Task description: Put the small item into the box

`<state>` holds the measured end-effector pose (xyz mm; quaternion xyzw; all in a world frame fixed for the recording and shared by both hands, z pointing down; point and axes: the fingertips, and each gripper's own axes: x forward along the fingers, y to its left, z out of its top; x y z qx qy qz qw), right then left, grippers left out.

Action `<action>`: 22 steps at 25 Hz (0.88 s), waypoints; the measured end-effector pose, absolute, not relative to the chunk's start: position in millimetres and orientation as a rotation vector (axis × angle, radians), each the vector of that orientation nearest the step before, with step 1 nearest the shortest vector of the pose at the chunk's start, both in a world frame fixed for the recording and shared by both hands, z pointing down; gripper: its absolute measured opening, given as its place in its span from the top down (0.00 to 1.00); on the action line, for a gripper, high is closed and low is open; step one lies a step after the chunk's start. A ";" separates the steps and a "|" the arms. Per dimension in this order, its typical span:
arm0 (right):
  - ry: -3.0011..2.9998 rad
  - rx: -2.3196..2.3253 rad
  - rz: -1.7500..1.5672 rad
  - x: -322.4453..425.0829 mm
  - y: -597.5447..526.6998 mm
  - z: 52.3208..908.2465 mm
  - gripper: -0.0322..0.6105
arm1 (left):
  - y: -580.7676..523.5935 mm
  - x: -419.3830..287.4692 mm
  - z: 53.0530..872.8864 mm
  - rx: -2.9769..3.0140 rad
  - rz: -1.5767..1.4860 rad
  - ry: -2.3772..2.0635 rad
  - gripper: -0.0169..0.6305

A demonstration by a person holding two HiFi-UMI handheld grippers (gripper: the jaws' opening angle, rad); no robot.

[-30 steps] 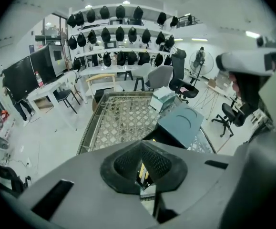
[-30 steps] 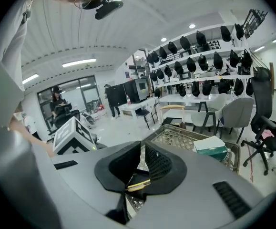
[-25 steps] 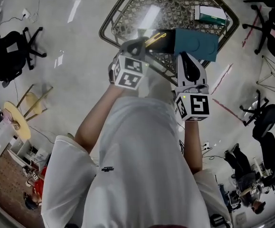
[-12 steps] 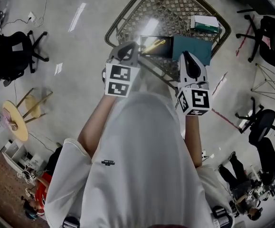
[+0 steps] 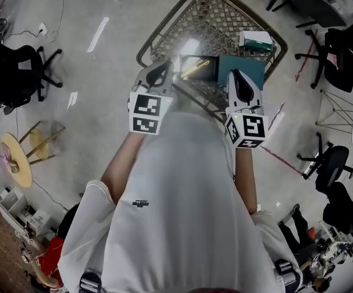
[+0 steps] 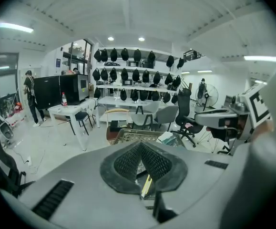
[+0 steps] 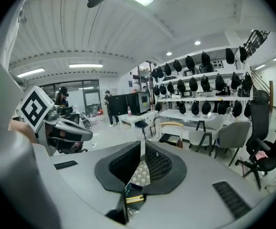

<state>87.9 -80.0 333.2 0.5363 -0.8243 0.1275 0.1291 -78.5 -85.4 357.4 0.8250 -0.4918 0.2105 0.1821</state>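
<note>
Two hand-held grippers hover over one lattice-topped table [image 5: 213, 23]. The left gripper [image 5: 159, 72] is clenched with its pad tips meeting and nothing between them, and the right gripper [image 5: 240, 78] looks the same, closed and empty.

On the table's near edge sits one open black box [image 5: 208, 73]. One slim yellow item [image 5: 196, 68] lies slantwise inside it. One teal lid [image 5: 244, 67] lies flat against the box's right side. One green-and-white carton [image 5: 255, 39] stands apart at the table's far right corner. Neither gripper touches the yellow item.
</note>
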 end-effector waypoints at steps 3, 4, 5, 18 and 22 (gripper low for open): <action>-2.394 1.563 0.358 88.7 -76.1 329.7 0.94 | -79.0 -80.8 353.0 2.328 0.576 -1.399 0.97; -2.394 1.564 0.353 89.0 -75.0 328.9 0.94 | -77.0 -81.3 351.3 2.329 0.568 -1.403 0.97; -2.394 1.565 0.348 89.5 -74.4 328.2 0.94 | -75.7 -81.6 349.6 2.331 0.560 -1.407 0.97; -2.390 1.570 0.335 89.5 -65.5 325.0 0.94 | -70.2 -75.4 338.9 2.384 0.536 -1.401 0.97; -2.381 1.565 0.331 87.9 -62.5 326.9 0.94 | -69.1 -76.8 338.7 2.392 0.536 -1.396 0.97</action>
